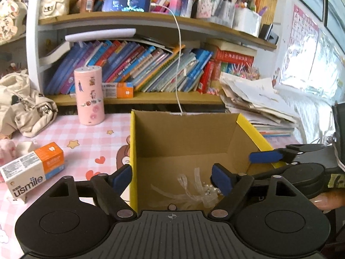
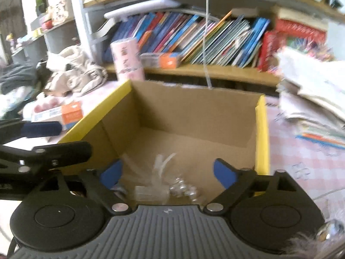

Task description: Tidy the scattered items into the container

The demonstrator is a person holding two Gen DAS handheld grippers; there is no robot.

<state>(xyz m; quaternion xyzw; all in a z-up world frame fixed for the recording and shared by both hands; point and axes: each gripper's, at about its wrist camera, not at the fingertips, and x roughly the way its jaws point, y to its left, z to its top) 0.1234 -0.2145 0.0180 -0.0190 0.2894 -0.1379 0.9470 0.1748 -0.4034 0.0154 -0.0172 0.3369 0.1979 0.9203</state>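
Pink checked table (image 1: 90,138), cardboard box (image 1: 185,142), toothpaste carton (image 1: 32,170) sharp only leftward

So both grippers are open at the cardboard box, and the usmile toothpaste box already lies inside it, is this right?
Not quite. The usmile toothpaste box lies outside, on the pink checked tablecloth left of the cardboard box, as the left wrist view shows. Only a clear ribbon bow lies inside. The left gripper and right gripper are open.

Both wrist views peer closely into the cardboard box (image 1: 185,142), facing bookshelves (image 1: 138,71).
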